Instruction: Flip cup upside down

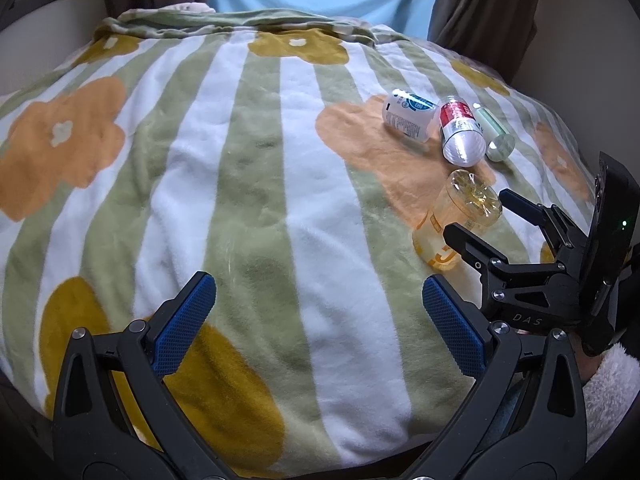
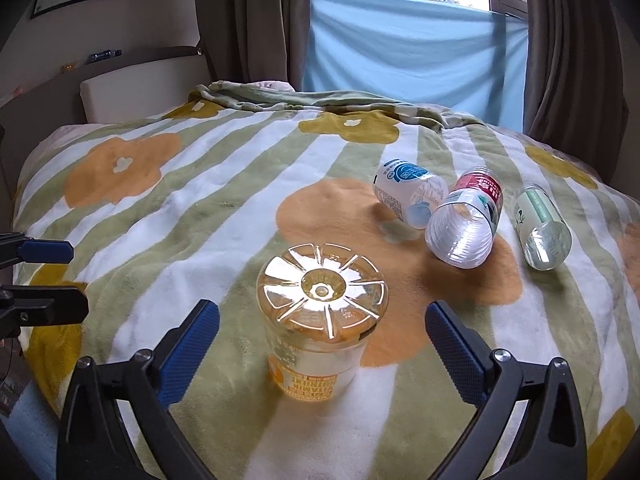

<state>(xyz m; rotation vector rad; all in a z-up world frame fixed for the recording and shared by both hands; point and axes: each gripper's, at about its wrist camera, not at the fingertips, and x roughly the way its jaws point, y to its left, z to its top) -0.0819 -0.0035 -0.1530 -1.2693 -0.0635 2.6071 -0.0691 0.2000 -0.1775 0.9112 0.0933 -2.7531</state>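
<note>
The orange cup (image 2: 322, 320) stands bottom-up on the flowered blanket (image 2: 192, 208) covering the bed, its ribbed base facing up and its printed label reading upside down. It is clear plastic tinted yellow-orange, and I can see nothing inside it.

My right tool (image 2: 322, 344) is spread wide with the cup between its blue pads (image 2: 188, 352), a gap showing on each side, so it grips nothing. From my left wrist view the same tool (image 1: 478, 218) shows with its black fingertips either side of the cup (image 1: 456, 220).

My left tool (image 1: 318, 324) is also wide open and empty, held over bare blanket (image 1: 256, 184) well to the left of the cup.

Beyond the cup, on an orange flower, three more containers lie on their sides, close together:
- a white one with a blue label (image 2: 408, 194)
- a clear ribbed one with a red label (image 2: 466, 224), touching the white one
- a pale green one (image 2: 542, 226), just beside the red-labelled one, a little apart

All three look empty, as far as the clear walls let me tell.
</note>
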